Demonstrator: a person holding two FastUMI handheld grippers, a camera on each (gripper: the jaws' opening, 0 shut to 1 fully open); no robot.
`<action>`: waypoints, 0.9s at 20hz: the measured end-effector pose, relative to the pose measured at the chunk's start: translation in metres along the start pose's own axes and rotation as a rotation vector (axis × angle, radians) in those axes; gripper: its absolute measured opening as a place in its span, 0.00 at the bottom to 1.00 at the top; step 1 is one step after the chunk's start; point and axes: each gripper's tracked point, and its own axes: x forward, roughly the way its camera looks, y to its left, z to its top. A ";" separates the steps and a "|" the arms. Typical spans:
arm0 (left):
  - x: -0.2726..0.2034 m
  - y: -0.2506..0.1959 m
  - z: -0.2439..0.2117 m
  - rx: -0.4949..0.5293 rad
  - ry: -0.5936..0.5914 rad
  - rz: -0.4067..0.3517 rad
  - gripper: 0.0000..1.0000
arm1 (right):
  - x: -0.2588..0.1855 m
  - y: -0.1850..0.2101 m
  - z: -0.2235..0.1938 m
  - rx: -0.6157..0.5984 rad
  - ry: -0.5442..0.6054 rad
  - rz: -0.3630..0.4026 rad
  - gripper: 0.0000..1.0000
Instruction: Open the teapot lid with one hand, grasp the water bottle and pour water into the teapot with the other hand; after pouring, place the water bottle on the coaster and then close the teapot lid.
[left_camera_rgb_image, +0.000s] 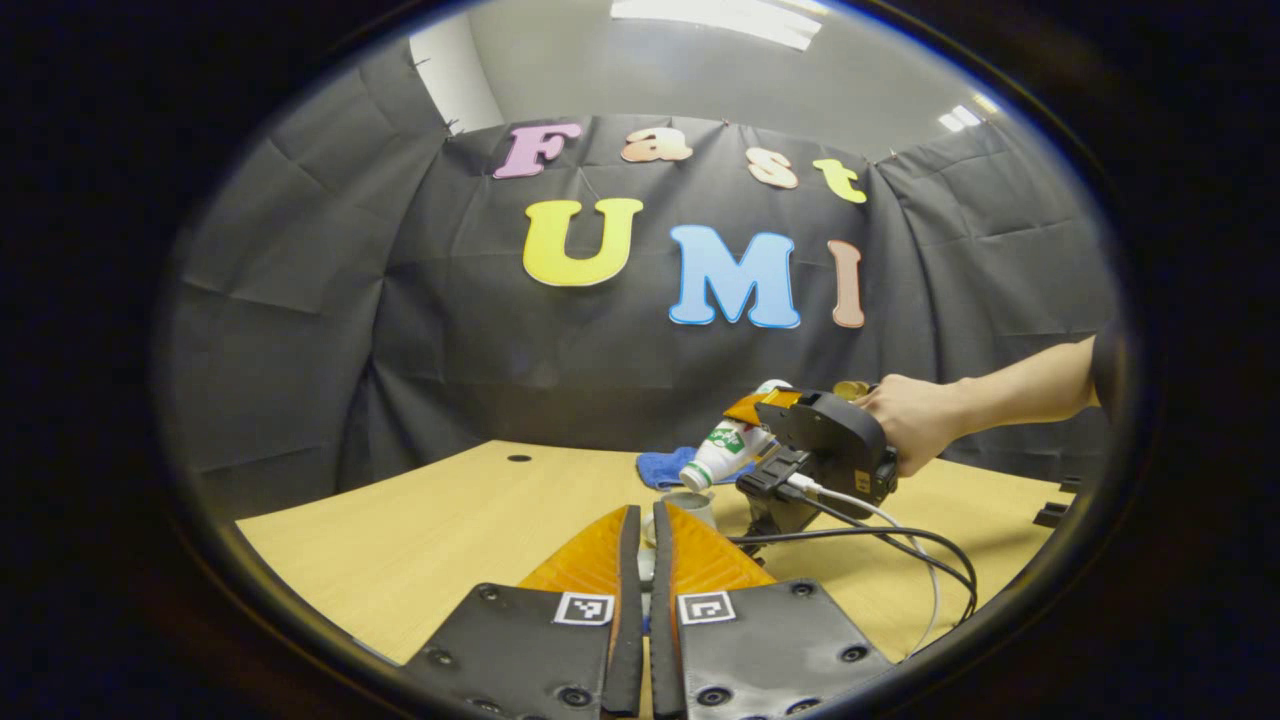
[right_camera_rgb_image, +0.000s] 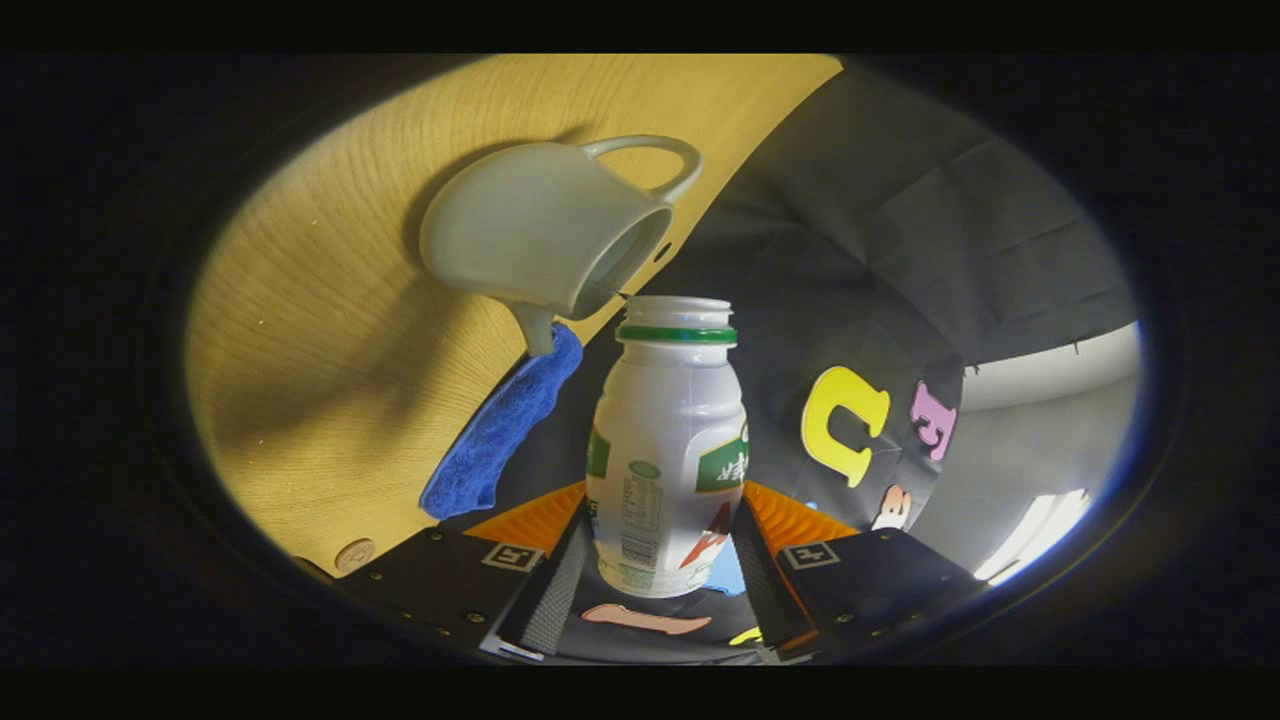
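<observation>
Both fingers of my right gripper (right_camera_rgb_image: 665, 545) pinch the water bottle (right_camera_rgb_image: 668, 440) at its lower body, and the bottle is tipped strongly, with its open mouth just beside the rim of the teapot (right_camera_rgb_image: 545, 235). In the left gripper view I see the same bottle (left_camera_rgb_image: 728, 450) leaning down over the teapot (left_camera_rgb_image: 692, 502), with a hand (left_camera_rgb_image: 915, 425) behind it. My left gripper (left_camera_rgb_image: 645, 560) has its fingers almost pressed together; something pale sits between them, perhaps the lid, but I cannot tell.

I think the mouth is near the edge of the opening, not well inside it, so water may run down the outside onto the table (right_camera_rgb_image: 330, 330) and the blue cloth (right_camera_rgb_image: 500, 425). A smooth bottle held low may also slip when I turn it back.
</observation>
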 end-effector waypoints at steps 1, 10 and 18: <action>0.001 0.001 -0.002 0.004 0.002 0.004 0.13 | 0.000 0.000 0.000 -0.002 0.000 0.000 0.72; -0.001 0.007 -0.002 0.009 0.003 0.021 0.09 | -0.001 0.002 0.001 0.049 -0.007 -0.013 0.72; 0.003 0.008 -0.007 -0.024 0.013 0.029 0.13 | 0.005 0.011 -0.002 0.236 -0.004 0.034 0.72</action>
